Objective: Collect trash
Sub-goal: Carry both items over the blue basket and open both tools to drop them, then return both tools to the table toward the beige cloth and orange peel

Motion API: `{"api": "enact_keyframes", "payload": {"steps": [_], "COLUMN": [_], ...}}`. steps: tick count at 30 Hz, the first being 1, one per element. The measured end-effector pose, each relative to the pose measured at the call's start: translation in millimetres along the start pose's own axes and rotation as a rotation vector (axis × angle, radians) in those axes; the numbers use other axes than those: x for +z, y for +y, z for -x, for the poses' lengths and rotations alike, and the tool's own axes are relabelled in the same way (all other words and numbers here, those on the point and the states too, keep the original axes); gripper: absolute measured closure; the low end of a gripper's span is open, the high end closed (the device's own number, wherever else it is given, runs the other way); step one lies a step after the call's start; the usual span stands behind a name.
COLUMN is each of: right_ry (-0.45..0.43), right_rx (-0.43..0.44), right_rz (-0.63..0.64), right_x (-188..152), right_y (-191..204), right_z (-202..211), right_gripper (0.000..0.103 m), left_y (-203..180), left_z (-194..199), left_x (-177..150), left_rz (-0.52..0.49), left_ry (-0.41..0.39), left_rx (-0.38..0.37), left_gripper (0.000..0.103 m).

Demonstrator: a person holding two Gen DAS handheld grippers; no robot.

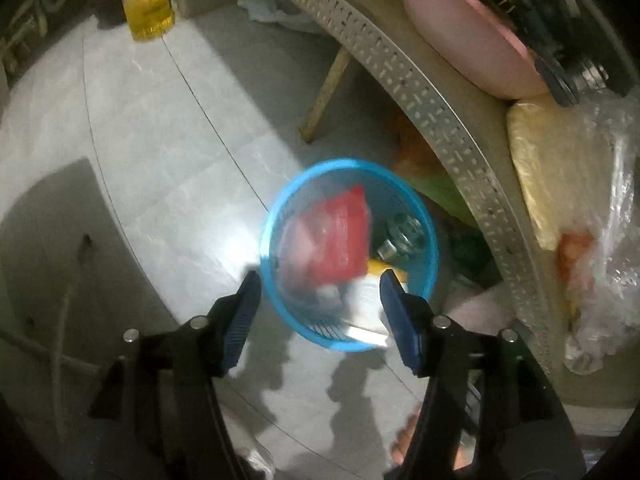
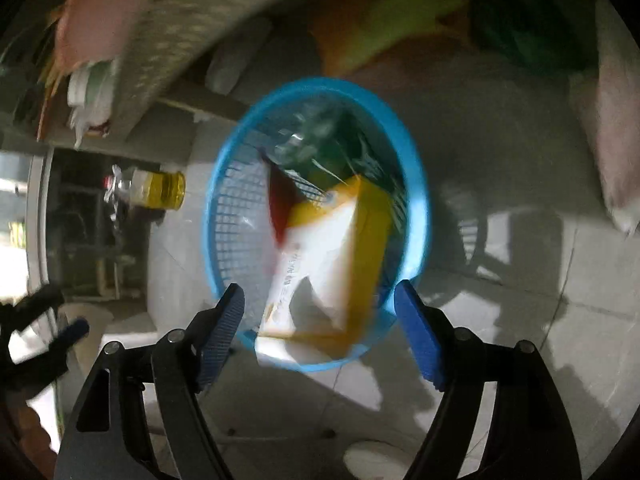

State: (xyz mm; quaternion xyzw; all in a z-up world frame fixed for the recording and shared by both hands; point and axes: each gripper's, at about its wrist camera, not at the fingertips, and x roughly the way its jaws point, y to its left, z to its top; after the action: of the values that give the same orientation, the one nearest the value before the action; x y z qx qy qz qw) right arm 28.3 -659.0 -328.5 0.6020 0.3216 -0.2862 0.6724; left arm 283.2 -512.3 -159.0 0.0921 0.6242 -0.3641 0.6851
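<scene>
A blue plastic basket (image 1: 424, 216) stands on the tiled floor below both grippers. It also shows in the right wrist view (image 2: 224, 216). Inside lie a red packet (image 1: 340, 236), a crushed can (image 1: 404, 234) and a yellow-and-white packet (image 2: 332, 264), with a dark green wrapper (image 2: 320, 140) behind. My left gripper (image 1: 318, 304) is open and empty above the basket's near side. My right gripper (image 2: 320, 316) is open and empty above the basket. The views are motion-blurred.
A perforated metal shelf edge (image 1: 424, 96) runs on the right, holding a pink bowl (image 1: 460, 36) and plastic bags (image 1: 592, 216). A bottle of yellow liquid (image 1: 148, 8) stands on the floor far back. A wooden leg (image 1: 326, 92) stands behind the basket.
</scene>
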Motion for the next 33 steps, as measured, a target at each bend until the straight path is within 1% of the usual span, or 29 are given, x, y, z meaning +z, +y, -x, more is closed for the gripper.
{"api": "enact_keyframes", "payload": {"steps": [1,3,5,8,11,13,15,16,18,21,24,25,29,31,33], "right_ry": [-0.013,-0.045,-0.056,-0.078,-0.111,-0.129,-0.138,-0.137,-0.133,-0.135,-0.143,-0.151,-0.206,-0.243,-0.248], "right_rx": [0.009,0.014,0.000,-0.001,-0.017,-0.036,-0.050,-0.060,-0.071,-0.081,-0.075,-0.072,-0.019,0.021,0.061], "right_rz": [-0.009,-0.003,-0.004,-0.007,0.043,0.103,0.168,0.200,0.257,0.362,0.498,0.532,0.680,0.753,0.809], "right_x": [-1.6,-5.9,-6.3,-12.1,-14.4,-28.5,-45.7,-55.2,-73.3,-102.7,-130.6,-136.3,-155.9,-167.7,-180.9], "right_y": [-5.0,-10.8,-13.1,-14.9,-8.4,0.5,9.5,14.5,21.7,34.9,59.3,66.7,111.4,135.5,155.5], "right_z": [1.8,6.2,6.2,15.3,36.5,52.5,69.2,77.0,92.1,119.2,152.8,162.1,206.1,227.5,239.2], "right_gripper": [0.028,0.026,0.026,0.026,0.026,0.026,0.026,0.026,0.026,0.022,0.022,0.022,0.021,0.019,0.018], "left_y": [0.6,-0.9,-0.2,4.8,7.6,8.9,15.7,22.6,37.5,63.7,101.1,111.6,162.5,188.0,209.9], "left_z": [4.0,14.5,25.9,55.0,97.1,125.2,154.7,173.7,200.7,230.2,265.5,273.7,313.8,326.5,334.5], "left_x": [-3.7,-6.7,-4.7,-7.2,-22.1,-36.2,-57.0,-74.0,-103.1,-143.9,-192.4,-203.6,-268.0,-297.3,-322.4], "left_rz": [-0.004,-0.035,-0.045,-0.046,-0.075,-0.102,-0.130,-0.146,-0.161,-0.144,-0.106,-0.089,0.007,0.054,0.111], "left_ry": [-0.003,-0.022,-0.046,-0.095,-0.158,-0.199,-0.240,-0.262,-0.303,-0.351,-0.431,-0.459,-0.607,-0.643,-0.668], "left_rx": [-0.022,-0.032,-0.040,-0.067,-0.094,-0.106,-0.119,-0.111,-0.120,-0.118,-0.103,-0.095,-0.067,-0.027,0.032], "left_gripper": [0.045,0.045,0.044,0.041,0.037,0.032,0.026,0.024,0.021,0.020,0.020,0.020,0.020,0.020,0.020]}}
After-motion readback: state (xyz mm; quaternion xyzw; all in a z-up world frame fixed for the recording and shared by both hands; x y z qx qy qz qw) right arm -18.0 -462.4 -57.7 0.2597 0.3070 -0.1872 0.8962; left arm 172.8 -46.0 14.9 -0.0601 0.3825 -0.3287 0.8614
